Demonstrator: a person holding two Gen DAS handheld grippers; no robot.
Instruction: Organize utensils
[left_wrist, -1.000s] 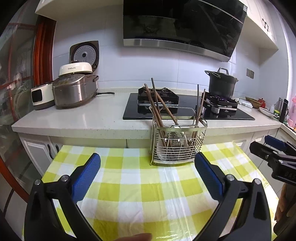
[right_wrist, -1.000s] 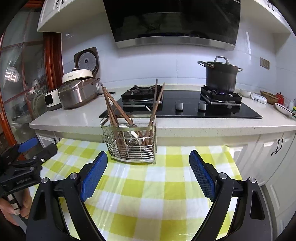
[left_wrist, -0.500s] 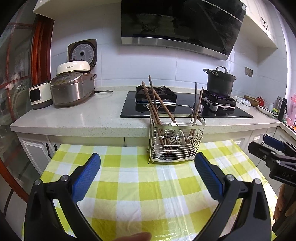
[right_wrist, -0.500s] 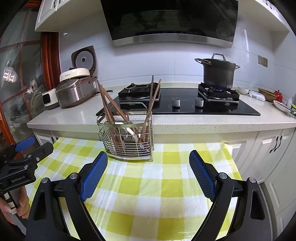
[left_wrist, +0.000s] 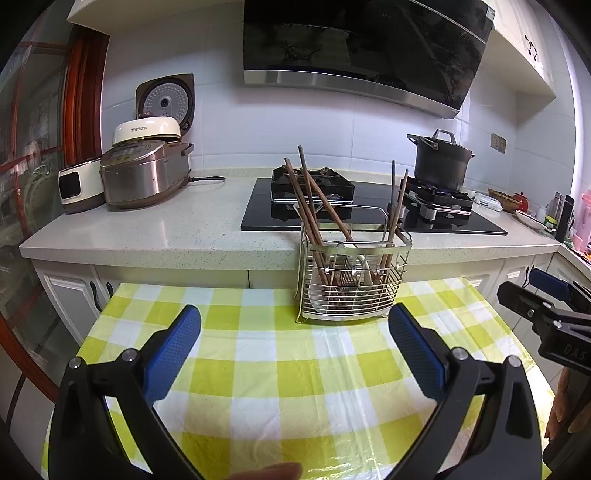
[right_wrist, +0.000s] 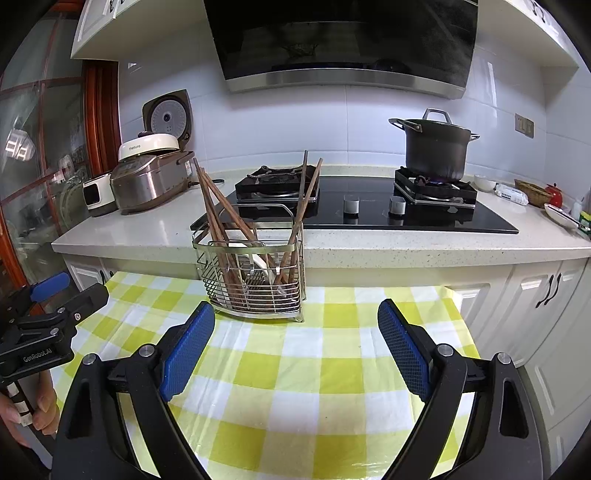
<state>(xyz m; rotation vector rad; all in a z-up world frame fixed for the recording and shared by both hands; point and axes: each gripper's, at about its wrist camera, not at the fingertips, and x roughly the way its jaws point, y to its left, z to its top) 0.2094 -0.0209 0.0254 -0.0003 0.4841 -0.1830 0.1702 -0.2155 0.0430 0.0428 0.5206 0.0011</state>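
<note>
We see a wire utensil rack (left_wrist: 352, 275) standing upright at the far edge of a worktop (left_wrist: 280, 373) covered in a yellow and white checked cloth. The rack is our landmark. Inside it, brown chopsticks (left_wrist: 308, 206) lean at angles out of its top, and a white spoon (right_wrist: 258, 260) lies low among them.

In front of the rack, our left gripper (left_wrist: 295, 354) hovers above the cloth, its blue-padded jaws spread wide and grasping nothing. Our right gripper (right_wrist: 295, 350) hovers likewise in front of the rack, slightly to its right, jaws released and empty. Neither touches the rack.

Behind the rack runs a pale stone kitchen counter (left_wrist: 147, 229) with a black hob (right_wrist: 369, 210). A dark pot (right_wrist: 436, 147) sits behind and to the right of the rack; a rice cooker (left_wrist: 144, 173) sits behind and to its left.
</note>
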